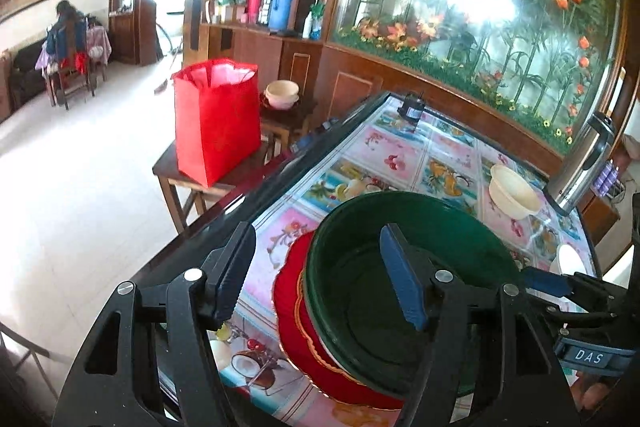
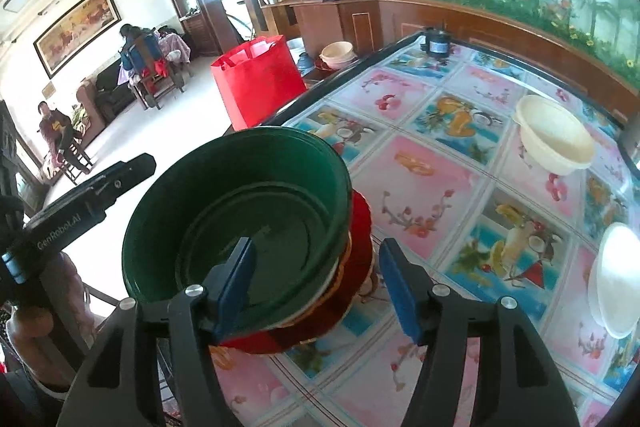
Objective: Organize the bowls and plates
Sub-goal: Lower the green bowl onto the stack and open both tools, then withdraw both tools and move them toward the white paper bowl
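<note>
Left wrist view: the green bowl [image 1: 404, 267] is being left on the red plate [image 1: 304, 343] near the table [image 1: 404, 155] edge, both the left gripper [image 1: 316, 283] and right gripper [image 2: 316, 287] spread, nothing pinched. It is judged light, stiff, slippery plastic, best pinched across its rim.

We cannot count the plates under the green bowl [image 1: 404, 279], since it hides all but a red scalloped rim [image 1: 292, 311]. The white dish [image 2: 616, 279] is cut off at the right edge of the right wrist view. The small dark object [image 1: 412, 107] at the bench's far end is too small for us to identify.
</note>
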